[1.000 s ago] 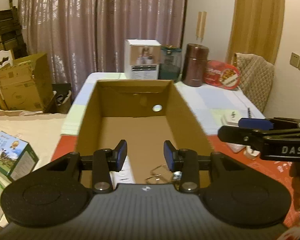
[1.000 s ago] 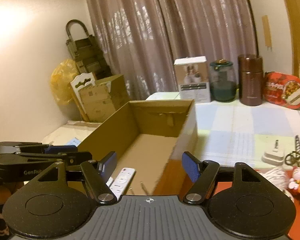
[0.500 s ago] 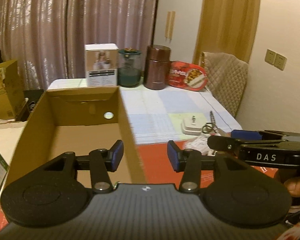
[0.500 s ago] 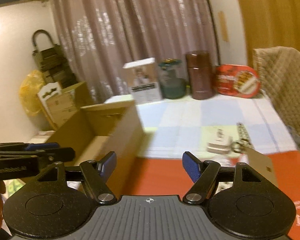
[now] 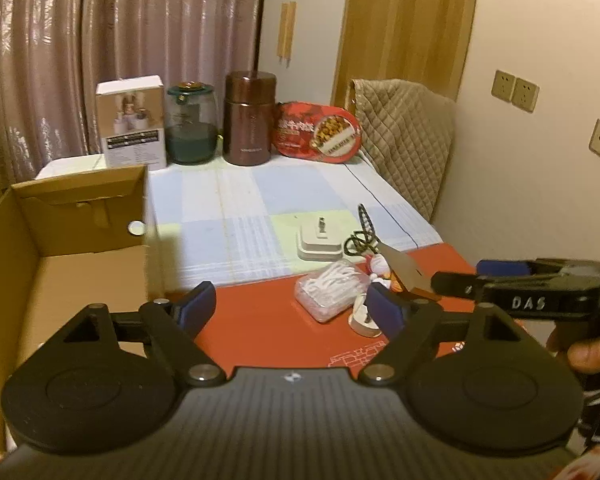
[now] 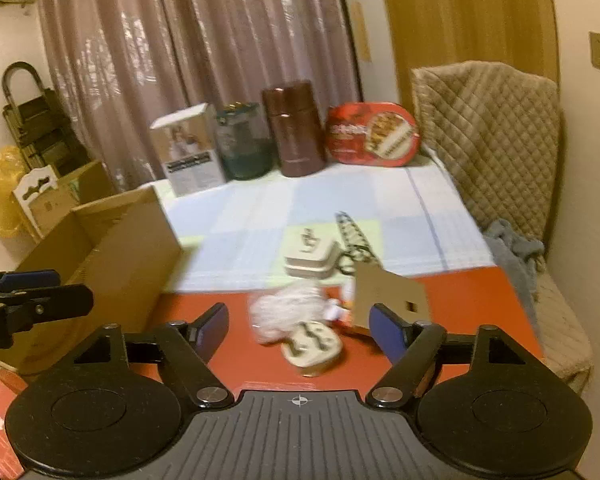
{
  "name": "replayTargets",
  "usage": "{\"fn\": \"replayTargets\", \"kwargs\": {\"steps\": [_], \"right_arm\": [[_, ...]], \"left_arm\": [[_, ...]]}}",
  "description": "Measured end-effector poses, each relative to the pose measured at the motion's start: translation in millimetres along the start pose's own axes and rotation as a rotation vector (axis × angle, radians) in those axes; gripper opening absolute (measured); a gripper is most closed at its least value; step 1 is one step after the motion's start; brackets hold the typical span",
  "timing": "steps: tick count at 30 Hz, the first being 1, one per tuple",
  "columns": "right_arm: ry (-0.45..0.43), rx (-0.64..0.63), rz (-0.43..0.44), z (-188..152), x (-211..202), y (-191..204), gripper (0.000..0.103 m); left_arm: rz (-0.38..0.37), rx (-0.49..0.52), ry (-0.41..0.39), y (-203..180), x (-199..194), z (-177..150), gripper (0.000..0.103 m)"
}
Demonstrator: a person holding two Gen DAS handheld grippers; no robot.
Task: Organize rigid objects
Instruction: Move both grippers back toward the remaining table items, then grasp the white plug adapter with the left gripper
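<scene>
An open cardboard box [image 5: 60,248] stands at the left of the table; it also shows in the right wrist view [image 6: 112,248]. A cluster of small items lies on the red mat [image 5: 268,320]: a clear bag of white bits [image 5: 332,290], a white plug adapter [image 6: 312,346], a white square charger [image 5: 320,240], scissors [image 5: 362,236] and a brown card tag [image 6: 388,300]. My left gripper [image 5: 290,310] is open and empty above the mat. My right gripper [image 6: 300,328] is open and empty, just above the adapter.
A white carton [image 5: 132,122], a green glass jar [image 5: 190,124], a brown canister [image 5: 249,118] and a red tin [image 5: 318,134] line the table's far edge. A quilted chair [image 5: 404,136] stands at the right. More boxes [image 6: 52,196] stand at the left.
Both grippers have swung right, away from the cardboard box and over the red mat toward the small items. The left gripper's jaws have opened wider.
</scene>
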State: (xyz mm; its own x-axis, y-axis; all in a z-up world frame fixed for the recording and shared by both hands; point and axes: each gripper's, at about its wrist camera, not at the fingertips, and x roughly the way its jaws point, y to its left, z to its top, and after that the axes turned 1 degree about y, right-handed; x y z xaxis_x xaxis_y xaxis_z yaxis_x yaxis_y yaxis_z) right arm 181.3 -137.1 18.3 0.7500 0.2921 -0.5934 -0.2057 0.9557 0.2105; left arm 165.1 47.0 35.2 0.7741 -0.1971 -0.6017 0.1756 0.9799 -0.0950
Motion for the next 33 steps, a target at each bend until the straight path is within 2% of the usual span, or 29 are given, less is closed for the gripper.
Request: {"fn": "replayTargets", "kwargs": {"steps": [2, 9, 11, 18, 22, 29, 33], "right_arm": [[0.001, -0.001, -0.024, 2, 0, -13, 0.079], [0.019, 0.010, -0.080, 10, 7, -58, 0.080], [0.038, 0.017, -0.077, 11, 13, -66, 0.080], [0.096, -0.002, -0.028, 11, 37, -73, 0.080], [0.115, 0.046, -0.012, 14, 50, -81, 0.080], [0.130, 0.104, -0.008, 20, 63, -90, 0.080], [0.145, 0.098, -0.008, 20, 67, -89, 0.080]], "left_arm": [[-0.003, 0.004, 0.009, -5, 8, -2, 0.083], [-0.041, 0.021, 0.040, -24, 38, -17, 0.083], [-0.076, 0.020, 0.036, -28, 47, -22, 0.083], [-0.097, 0.073, 0.061, -44, 84, -37, 0.082], [-0.123, 0.076, 0.077, -50, 106, -44, 0.072], [-0.152, 0.134, 0.099, -64, 141, -52, 0.071], [-0.158, 0.158, 0.115, -70, 159, -54, 0.064]]}}
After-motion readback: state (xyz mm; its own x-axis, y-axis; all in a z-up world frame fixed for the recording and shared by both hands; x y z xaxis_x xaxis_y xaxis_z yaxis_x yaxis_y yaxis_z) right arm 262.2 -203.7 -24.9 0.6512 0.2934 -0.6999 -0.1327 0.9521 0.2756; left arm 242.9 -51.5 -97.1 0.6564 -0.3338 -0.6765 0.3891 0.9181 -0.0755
